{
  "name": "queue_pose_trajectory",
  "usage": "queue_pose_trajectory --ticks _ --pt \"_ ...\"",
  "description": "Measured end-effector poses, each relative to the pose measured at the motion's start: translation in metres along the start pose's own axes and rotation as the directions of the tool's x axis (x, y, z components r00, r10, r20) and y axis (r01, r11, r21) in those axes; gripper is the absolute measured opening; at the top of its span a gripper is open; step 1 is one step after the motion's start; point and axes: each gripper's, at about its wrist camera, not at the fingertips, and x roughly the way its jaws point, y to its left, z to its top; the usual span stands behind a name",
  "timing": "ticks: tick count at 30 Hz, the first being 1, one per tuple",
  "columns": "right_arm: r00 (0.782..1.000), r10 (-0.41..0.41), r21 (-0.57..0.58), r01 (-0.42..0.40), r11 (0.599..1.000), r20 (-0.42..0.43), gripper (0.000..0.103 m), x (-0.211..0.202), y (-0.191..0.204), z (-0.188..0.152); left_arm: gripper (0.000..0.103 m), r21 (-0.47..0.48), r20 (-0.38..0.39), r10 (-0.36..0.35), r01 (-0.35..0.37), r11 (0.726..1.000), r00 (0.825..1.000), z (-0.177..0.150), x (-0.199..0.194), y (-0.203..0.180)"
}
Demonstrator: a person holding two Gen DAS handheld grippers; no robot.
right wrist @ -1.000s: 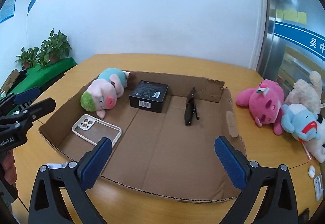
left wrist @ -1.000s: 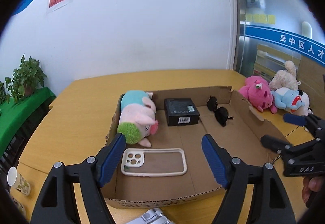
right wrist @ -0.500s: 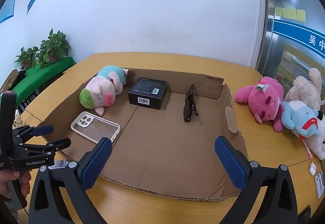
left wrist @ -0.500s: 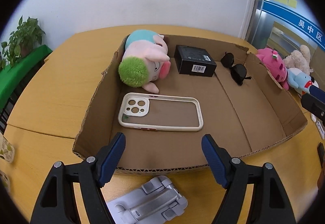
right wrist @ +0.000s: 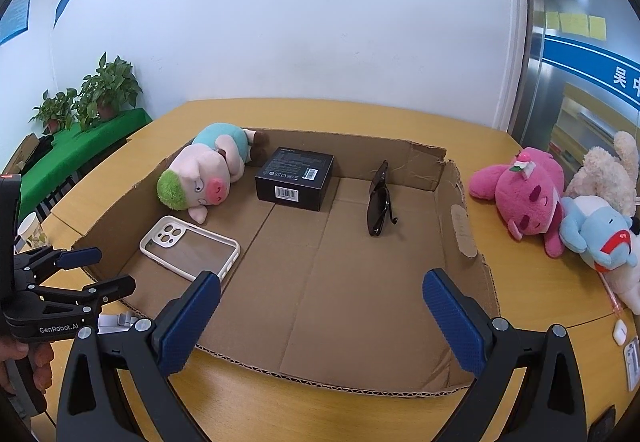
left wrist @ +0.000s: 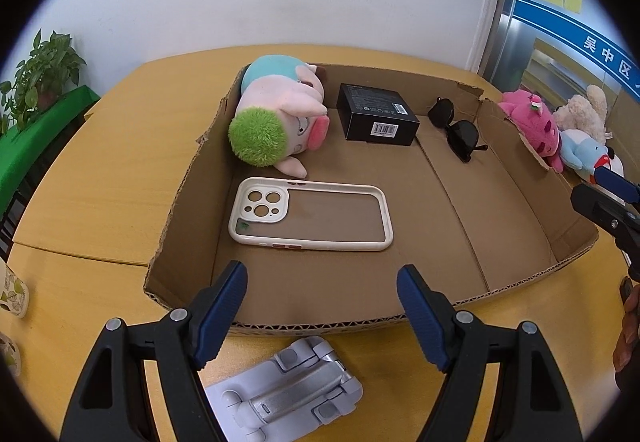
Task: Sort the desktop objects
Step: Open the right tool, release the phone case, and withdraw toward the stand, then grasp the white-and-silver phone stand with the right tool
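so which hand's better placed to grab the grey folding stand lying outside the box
Left. The left gripper hangs open right over the grey folding stand, in front of the cardboard box. The right gripper points into the box, further along.

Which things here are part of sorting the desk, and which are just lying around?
Part of the job:
shallow cardboard tray
grey folding phone stand
white phone case
black box
dark sunglasses
pig plush

Lying about:
paper cup
potted plants
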Motion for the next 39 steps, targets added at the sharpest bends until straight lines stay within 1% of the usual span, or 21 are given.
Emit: queue_pose_trajectory --ticks 4,7,11,14,16,18,20,21,22,23,24,25,28,31,32,34,36,38,39 --pt "1.000 0.003 -0.005 -0.003 1.000 -0.002 0.103 0.001 0.002 -0.001 0.077 0.001 0.013 -0.003 0.003 1.000 1.000 0.001 -0.003 -0.001" --pt "1.000 0.004 -0.004 -0.004 1.000 -0.001 0.103 0.001 0.001 -0.001 0.077 -0.015 0.041 -0.013 0.013 1.000 0.999 0.002 -0.012 0.001" --pt "1.000 0.004 -0.005 -0.004 1.000 0.001 0.103 -0.001 0.002 -0.001 0.077 0.005 0.127 0.000 -0.001 1.000 0.992 0.001 -0.039 0.002" --pt "1.000 0.016 -0.008 -0.016 1.000 0.006 0.103 -0.003 0.004 -0.001 0.077 0.020 0.164 0.008 -0.011 1.000 0.987 -0.003 -0.056 0.007" --pt "0.999 0.051 -0.015 -0.050 0.999 0.012 0.103 -0.005 0.008 -0.001 0.077 0.012 0.165 0.006 -0.008 1.000 0.986 -0.008 -0.063 0.013" --pt "0.992 0.124 -0.037 -0.123 0.992 0.014 0.103 -0.008 0.016 -0.003 0.077 -0.010 0.153 0.007 -0.006 1.000 0.988 -0.017 -0.068 0.022" --pt "0.981 0.191 -0.075 -0.190 0.979 0.011 0.103 -0.013 0.027 -0.007 0.077 -0.031 0.137 0.016 -0.012 0.999 0.990 -0.027 -0.070 0.030" --pt "0.969 0.246 -0.108 -0.244 0.964 -0.002 0.103 -0.014 0.037 -0.011 0.077 -0.046 0.124 0.021 -0.015 0.999 0.992 -0.033 -0.070 0.035" --pt "0.959 0.283 -0.128 -0.283 0.951 -0.017 0.103 -0.015 0.044 -0.015 0.077 -0.061 0.108 0.020 -0.014 0.998 0.994 -0.039 -0.068 0.040" --pt "0.945 0.326 -0.149 -0.328 0.933 -0.037 0.103 -0.014 0.052 -0.019 0.077 -0.081 0.088 0.016 -0.009 0.997 0.996 -0.045 -0.066 0.045" --pt "0.923 0.378 -0.168 -0.385 0.908 -0.070 0.103 -0.011 0.063 -0.026 0.077 -0.099 0.070 0.013 -0.006 0.995 0.997 -0.051 -0.062 0.050" --pt "0.905 0.413 -0.180 -0.425 0.887 -0.101 0.103 -0.007 0.072 -0.031 0.077 -0.118 0.051 0.010 -0.004 0.993 0.999 -0.057 -0.059 0.055" --pt "0.865 0.466 -0.193 -0.497 0.846 -0.187 0.102 0.009 0.098 -0.046 0.077 -0.156 0.015 -0.001 0.003 0.988 1.000 -0.073 -0.050 0.065" --pt "0.829 0.501 -0.149 -0.544 0.826 -0.246 0.102 0.027 0.116 -0.058 0.077 -0.170 -0.012 -0.015 0.013 0.985 1.000 -0.085 -0.041 0.071" --pt "0.822 0.504 -0.131 -0.549 0.826 -0.266 0.101 0.035 0.120 -0.062 0.077 -0.174 -0.020 -0.020 0.017 0.985 1.000 -0.088 -0.038 0.071" --pt "0.816 0.503 -0.127 -0.552 0.824 -0.286 0.099 0.046 0.128 -0.067 0.077 -0.177 -0.048 -0.038 0.029 0.984 0.998 -0.095 -0.030 0.072" --pt "0.818 0.491 -0.139 -0.547 0.826 -0.298 0.095 0.052 0.134 -0.072 0.072 -0.171 -0.070 -0.051 0.039 0.984 0.996 -0.100 -0.021 0.072" --pt "0.819 0.487 -0.146 -0.545 0.826 -0.303 0.089 0.057 0.138 -0.075 0.060 -0.168 -0.100 -0.068 0.051 0.985 0.993 -0.105 -0.011 0.071" --pt "0.818 0.488 -0.146 -0.546 0.825 -0.304 0.088 0.059 0.140 -0.076 0.056 -0.171 -0.114 -0.077 0.057 0.984 0.991 -0.106 -0.007 0.072"
